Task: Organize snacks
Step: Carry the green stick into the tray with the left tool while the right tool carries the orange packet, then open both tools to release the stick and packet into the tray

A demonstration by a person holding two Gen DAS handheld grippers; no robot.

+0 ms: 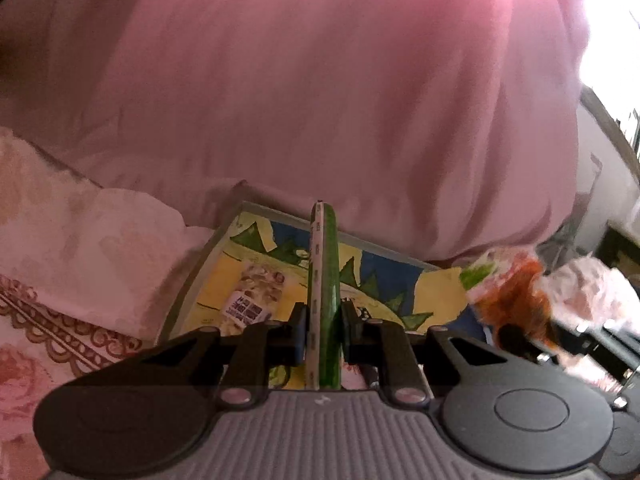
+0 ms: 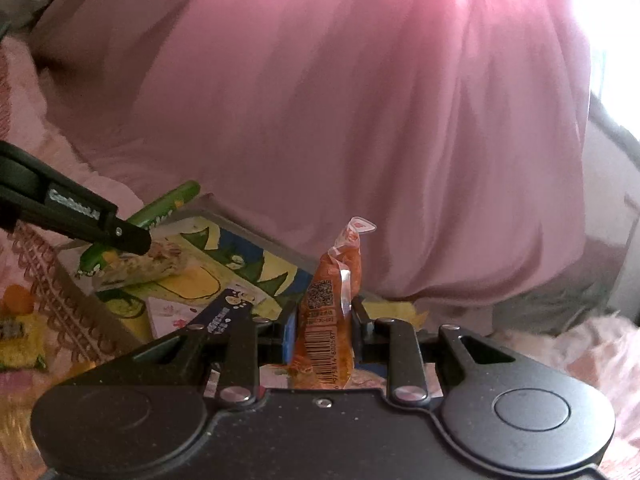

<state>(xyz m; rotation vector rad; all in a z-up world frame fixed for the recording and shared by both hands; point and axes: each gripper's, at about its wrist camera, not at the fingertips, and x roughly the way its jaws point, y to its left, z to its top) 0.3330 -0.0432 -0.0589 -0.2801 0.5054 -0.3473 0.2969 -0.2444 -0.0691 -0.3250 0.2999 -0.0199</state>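
Carry step, both hands loaded. My left gripper (image 1: 323, 330) has its jaws clamped on a thin green snack bar (image 1: 326, 288), edge-on at lower centre of the left view. My right gripper (image 2: 322, 330) pinches an orange snack packet (image 2: 326, 320), upright at lower centre of the right view. Both hang over the cartoon-printed box (image 2: 208, 256) on the bed (image 1: 60, 248), pink curtain (image 1: 320, 80) behind. Next, I judge: pick a free spot in the box, lower, release one at a time; loose packets already crowd it
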